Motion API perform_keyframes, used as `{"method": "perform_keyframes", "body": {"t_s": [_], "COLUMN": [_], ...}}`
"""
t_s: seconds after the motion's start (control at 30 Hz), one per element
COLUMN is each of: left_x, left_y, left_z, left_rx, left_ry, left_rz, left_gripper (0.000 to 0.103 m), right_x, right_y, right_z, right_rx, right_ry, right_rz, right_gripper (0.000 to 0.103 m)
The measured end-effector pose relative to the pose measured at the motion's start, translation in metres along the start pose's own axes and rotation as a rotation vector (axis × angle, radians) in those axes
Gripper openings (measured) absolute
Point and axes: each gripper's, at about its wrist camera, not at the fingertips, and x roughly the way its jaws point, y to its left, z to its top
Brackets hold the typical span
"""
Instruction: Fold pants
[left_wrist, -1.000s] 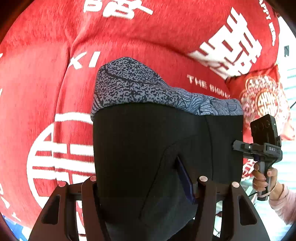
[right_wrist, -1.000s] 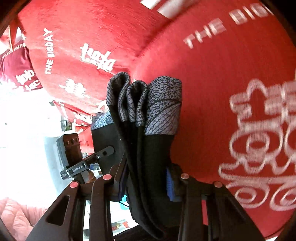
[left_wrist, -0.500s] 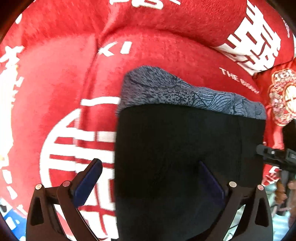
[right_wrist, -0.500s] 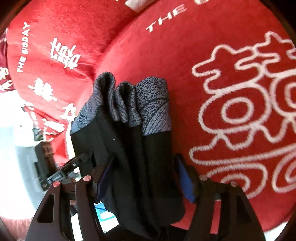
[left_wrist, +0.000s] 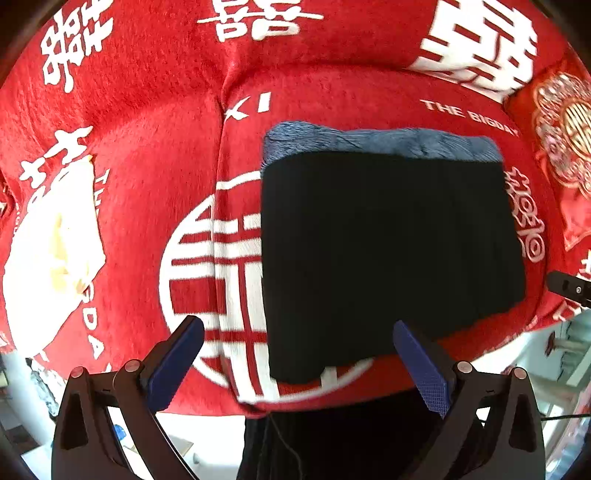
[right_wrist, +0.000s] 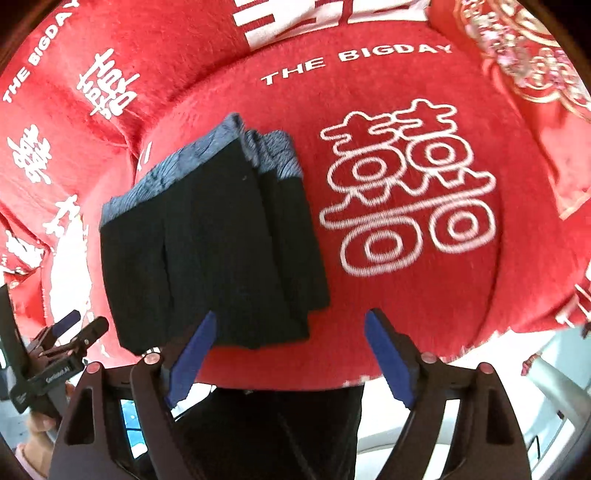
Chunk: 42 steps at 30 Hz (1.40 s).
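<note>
The black pants (left_wrist: 384, 251) with a grey patterned waistband (left_wrist: 380, 142) lie folded in a compact rectangle on the red sofa seat (left_wrist: 155, 155). In the right wrist view the pants (right_wrist: 207, 243) show stacked layers, waistband (right_wrist: 177, 166) at the far end. My left gripper (left_wrist: 299, 358) is open and empty, just short of the near edge of the pants. My right gripper (right_wrist: 291, 354) is open and empty, by the near right corner of the pants. The left gripper also shows in the right wrist view (right_wrist: 70, 332).
The sofa is covered in red plush fabric with white characters (right_wrist: 406, 188). A red embroidered cushion (left_wrist: 565, 129) sits at the right end. A white patch (left_wrist: 51, 258) lies on the seat to the left. The sofa's front edge (right_wrist: 332, 380) is right below the grippers.
Both grippers have opened and let go of the pants, then pulled back towards the sofa's front edge. The pants now lie flat on the seat.
</note>
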Motion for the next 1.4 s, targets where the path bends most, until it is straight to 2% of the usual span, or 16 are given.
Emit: {"method": "perform_keyframes", "body": {"t_s": [0.03,0.13,0.27,0.43,0.73,0.97,1.4], "left_x": [-0.006,-0.027,-0.05,-0.075,-0.104,-0.108,-0.113], "left_y": [-0.001,-0.005,-0.004,-0.004,-0.021,-0.038,-0.06], "left_z": [-0.002,-0.008,-0.012,-0.017,-0.02,-0.022,-0.018], "left_rx": [0.005,0.005,-0.001,0.007,0.032,-0.027,-0.065], "left_ry": [-0.003,-0.022,-0.045,-0.064,-0.095,-0.082,-0.072], "left_rz": [0.002,0.024,0.063,0.096,0.111,0.126,0.153], "left_gripper": [0.103,0.103,0.103,0.103,0.103,0.103,0.103], "right_x": [-0.007,-0.025,-0.05,-0.074,-0.101,-0.109,-0.109], "right_y": [0.005,0.015,0.039,0.063,0.074,0.073,0.069], "right_z": [-0.007,-0.022,-0.036,-0.048,-0.054,-0.047,-0.035], "right_rx": [-0.006,-0.029,-0.071,-0.114,-0.059,-0.112,-0.191], "right_ry": [-0.015,-0.057,-0.117,-0.135,-0.132,-0.102,-0.075], "right_rz": [-0.023,-0.072,-0.15,-0.208,-0.18,-0.194,-0.203], "right_gripper": [0.088,0.103,0.103,0.103,0.103,0.103,0.103]}}
